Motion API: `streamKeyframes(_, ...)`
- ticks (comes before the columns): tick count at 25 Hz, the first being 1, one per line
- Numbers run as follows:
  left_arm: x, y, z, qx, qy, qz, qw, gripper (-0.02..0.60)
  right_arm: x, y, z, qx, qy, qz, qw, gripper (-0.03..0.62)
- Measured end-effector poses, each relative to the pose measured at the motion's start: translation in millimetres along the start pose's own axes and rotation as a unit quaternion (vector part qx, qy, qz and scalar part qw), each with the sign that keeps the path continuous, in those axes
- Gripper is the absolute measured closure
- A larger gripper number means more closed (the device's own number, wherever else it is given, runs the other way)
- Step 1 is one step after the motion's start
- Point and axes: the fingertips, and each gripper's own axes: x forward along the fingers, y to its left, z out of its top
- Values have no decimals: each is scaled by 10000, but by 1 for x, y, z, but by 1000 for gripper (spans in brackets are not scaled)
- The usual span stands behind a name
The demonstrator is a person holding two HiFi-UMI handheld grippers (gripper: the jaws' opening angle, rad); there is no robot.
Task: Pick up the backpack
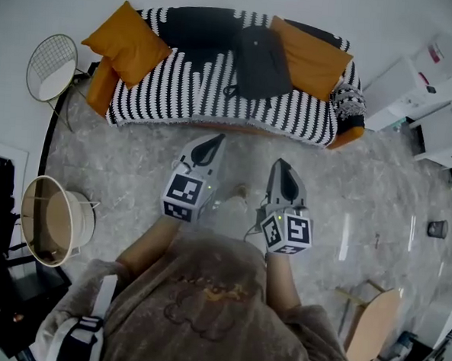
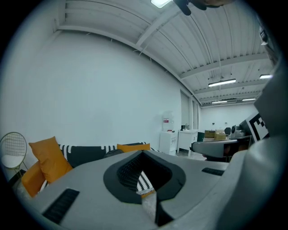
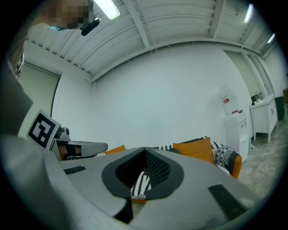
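A dark grey backpack point(image 1: 258, 62) lies on the seat of a black-and-white striped sofa point(image 1: 193, 86), between two orange cushions. Both grippers are held side by side over the floor in front of the sofa, pointing at it and well short of it. The left gripper point(image 1: 215, 139) is shut with nothing in it. The right gripper point(image 1: 281, 164) is also shut and empty. In the left gripper view the sofa point(image 2: 85, 155) shows beyond the closed jaws. In the right gripper view the sofa point(image 3: 200, 150) appears past the jaws too.
An orange cushion point(image 1: 127, 44) sits at the sofa's left end, another point(image 1: 310, 55) at its right. A wire side table point(image 1: 51, 66) and a round basket point(image 1: 56, 219) stand to the left. White cabinets point(image 1: 414, 96) stand to the right, a wooden stool point(image 1: 374, 322) near right.
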Motion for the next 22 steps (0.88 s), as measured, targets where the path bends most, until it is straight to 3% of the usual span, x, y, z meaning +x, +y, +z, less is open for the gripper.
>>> streamKeyframes(22, 199, 51, 57, -147, -2, 534, 9985, 581, 173, -123, 66, -114, 212, 518, 9984, 594)
